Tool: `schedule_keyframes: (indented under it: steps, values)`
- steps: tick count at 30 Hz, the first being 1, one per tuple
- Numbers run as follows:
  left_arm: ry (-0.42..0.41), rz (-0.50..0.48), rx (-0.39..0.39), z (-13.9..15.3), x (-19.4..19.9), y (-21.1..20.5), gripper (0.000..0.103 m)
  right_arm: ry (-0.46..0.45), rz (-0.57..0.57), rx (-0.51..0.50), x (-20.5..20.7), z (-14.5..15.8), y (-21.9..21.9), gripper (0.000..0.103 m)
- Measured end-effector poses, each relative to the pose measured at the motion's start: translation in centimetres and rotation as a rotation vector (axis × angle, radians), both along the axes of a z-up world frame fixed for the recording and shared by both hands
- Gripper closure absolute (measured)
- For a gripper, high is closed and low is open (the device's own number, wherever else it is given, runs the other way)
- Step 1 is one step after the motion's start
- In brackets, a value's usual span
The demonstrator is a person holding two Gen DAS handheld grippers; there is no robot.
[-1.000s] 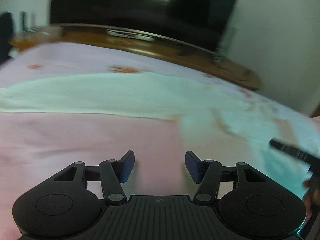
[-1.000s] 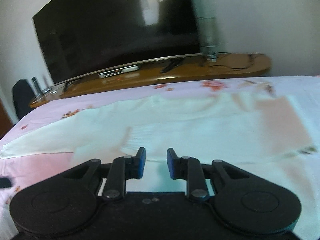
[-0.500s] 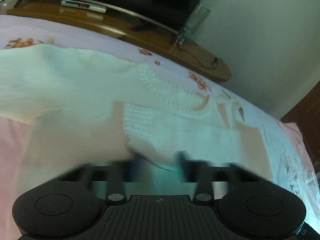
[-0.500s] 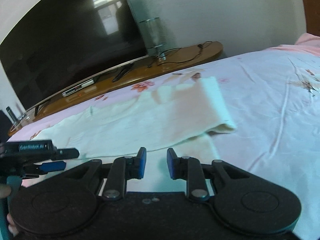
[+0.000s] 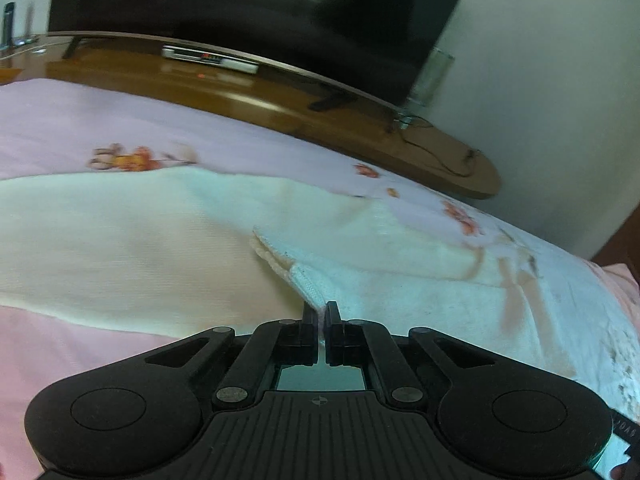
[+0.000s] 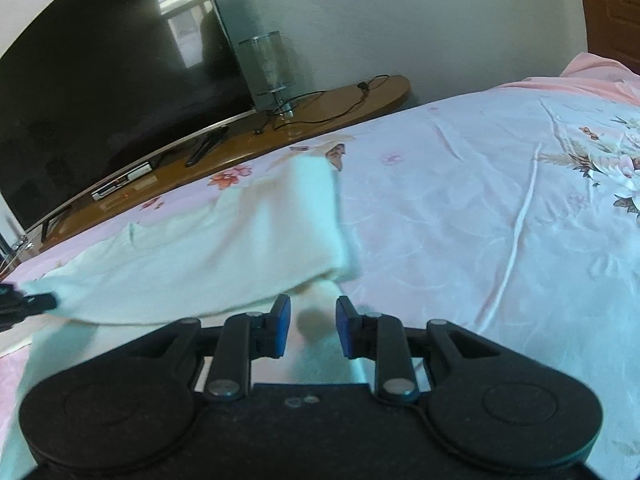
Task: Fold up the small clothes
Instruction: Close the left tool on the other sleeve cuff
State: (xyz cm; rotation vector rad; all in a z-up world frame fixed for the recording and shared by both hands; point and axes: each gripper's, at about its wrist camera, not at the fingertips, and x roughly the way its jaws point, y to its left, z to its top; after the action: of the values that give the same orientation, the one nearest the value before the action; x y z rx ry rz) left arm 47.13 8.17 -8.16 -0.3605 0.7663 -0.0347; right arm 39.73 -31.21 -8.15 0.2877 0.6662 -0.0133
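Pinching sweater cuff point(image 5: 310, 288), left tongs point(image 5: 321, 316) closed.

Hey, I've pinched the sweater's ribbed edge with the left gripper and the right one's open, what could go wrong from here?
1. The left gripper holds only a thin bit of the ribbed edge of the cream sweater; a quick pull might slip it free.
2. The right gripper is open above the fabric, so the folded sleeve is unpinned and may drag out of shape.
3. The bedsheet is already wrinkled and might bunch under the sweater.
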Motion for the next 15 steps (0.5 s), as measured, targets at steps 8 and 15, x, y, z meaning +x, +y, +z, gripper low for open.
schedule_keyframes:
  steps: [8,15]
  values:
    - [0.035,-0.006,0.002,-1.7,-0.4,0.0,0.100,0.023,0.022,-0.060,2.7,-0.6,0.0,0.078]
    - [0.038,-0.005,0.001,-2.2,-0.3,-0.3,0.100,0.032,0.001,-0.059,3.6,-1.0,-1.0,0.099]
